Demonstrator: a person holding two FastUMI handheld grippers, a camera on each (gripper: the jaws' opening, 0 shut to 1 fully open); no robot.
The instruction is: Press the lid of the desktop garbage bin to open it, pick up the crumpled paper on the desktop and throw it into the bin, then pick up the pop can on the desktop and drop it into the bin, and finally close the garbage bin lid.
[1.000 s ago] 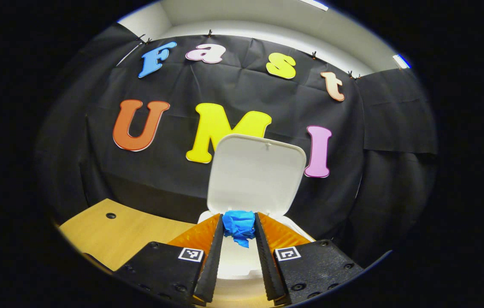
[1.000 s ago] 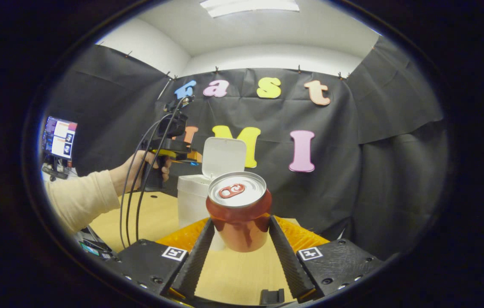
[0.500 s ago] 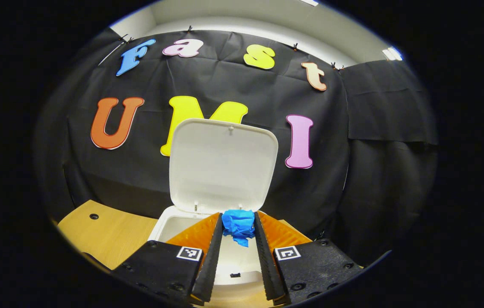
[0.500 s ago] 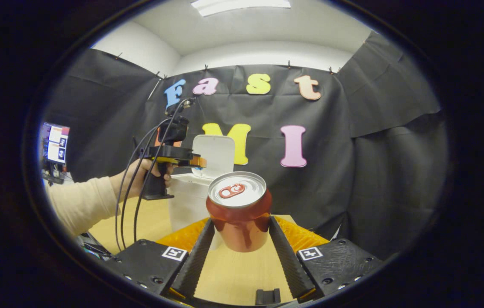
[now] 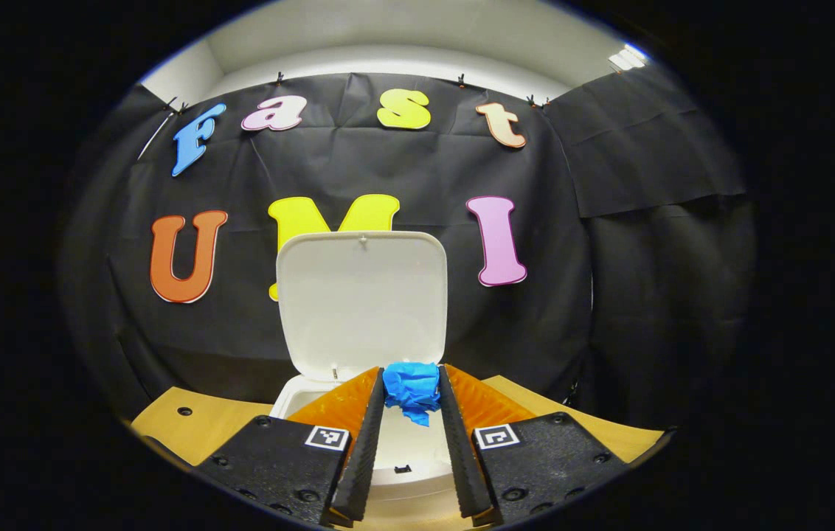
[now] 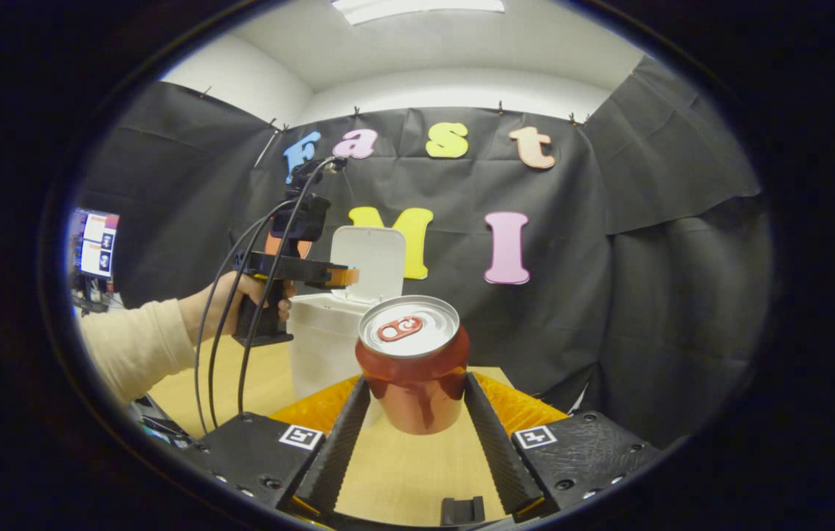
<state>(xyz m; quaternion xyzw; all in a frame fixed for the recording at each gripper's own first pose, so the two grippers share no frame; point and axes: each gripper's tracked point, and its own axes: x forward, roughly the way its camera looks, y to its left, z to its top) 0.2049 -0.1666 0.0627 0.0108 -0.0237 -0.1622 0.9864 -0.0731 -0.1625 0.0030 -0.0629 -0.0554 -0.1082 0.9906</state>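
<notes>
Between the left gripper (image 5: 411,391) fingers, blue crumpled paper (image 5: 411,389) is clamped above the open white garbage bin (image 5: 299,391), lid (image 5: 361,302) upright. Right gripper (image 6: 414,402) is clamped on the red pop can (image 6: 412,363) over the wooden desktop (image 6: 403,472).

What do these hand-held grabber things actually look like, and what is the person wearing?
Each gripper has a chunky black textured body with screw heads, two long ridged fingers, translucent orange panels beside them and a small square black-and-white marker on each side. In the right gripper view, the left gripper has a black pistol handle with a camera block on top and black cables trailing down. The sleeve is cream.
</notes>
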